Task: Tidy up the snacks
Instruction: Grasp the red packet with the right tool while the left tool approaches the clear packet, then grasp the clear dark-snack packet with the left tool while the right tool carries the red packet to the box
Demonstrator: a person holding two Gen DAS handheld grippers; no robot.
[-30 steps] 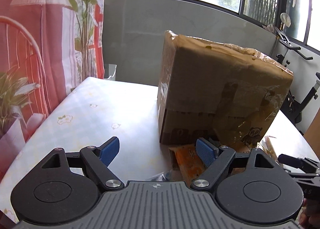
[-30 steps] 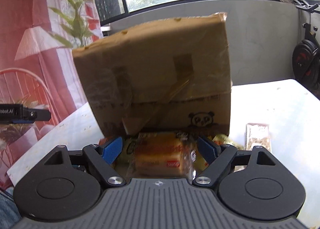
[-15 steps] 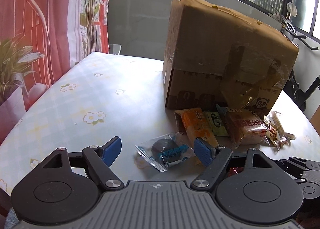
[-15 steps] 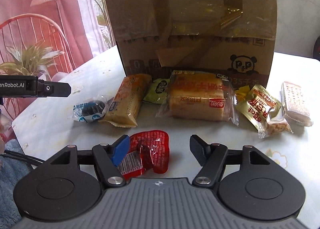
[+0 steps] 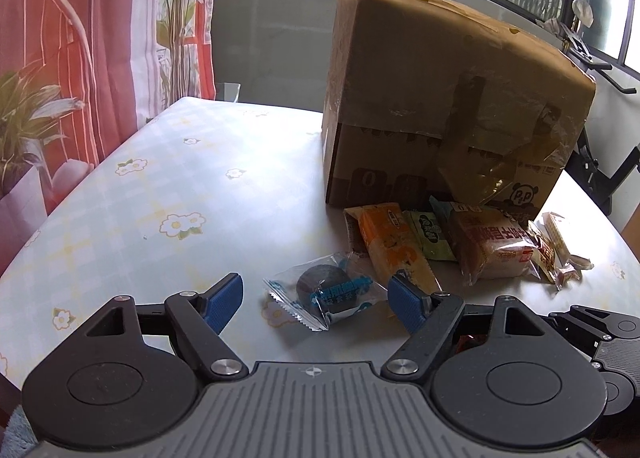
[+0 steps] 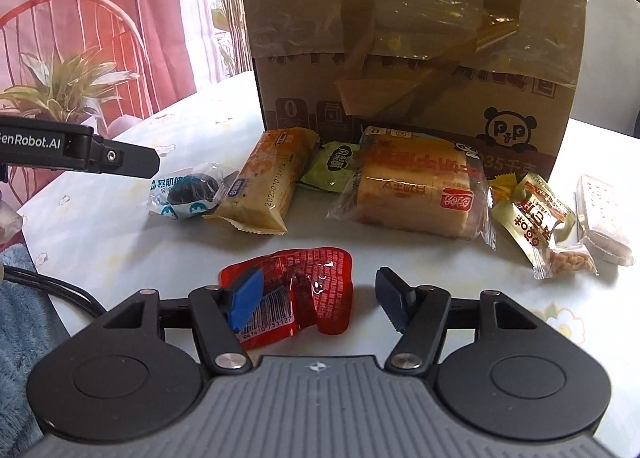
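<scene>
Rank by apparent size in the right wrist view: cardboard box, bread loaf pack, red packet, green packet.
1. cardboard box
2. bread loaf pack
3. red packet, though it lies nearest the camera, so its rank over the loaf's neighbours is inflated
4. green packet, partly hidden behind other snacks

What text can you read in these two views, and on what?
"enRobot.AI", cut off at the frame edge: left gripper body.
"PP" with a panda face, "0" and "35": box.
"941410 751127", barcode digits: red packet.
"2025010 4814", roughly: orange pack.
Chinese print on the bread pack, cookie packet, green packet and peanut packet: not legible to me.
</scene>
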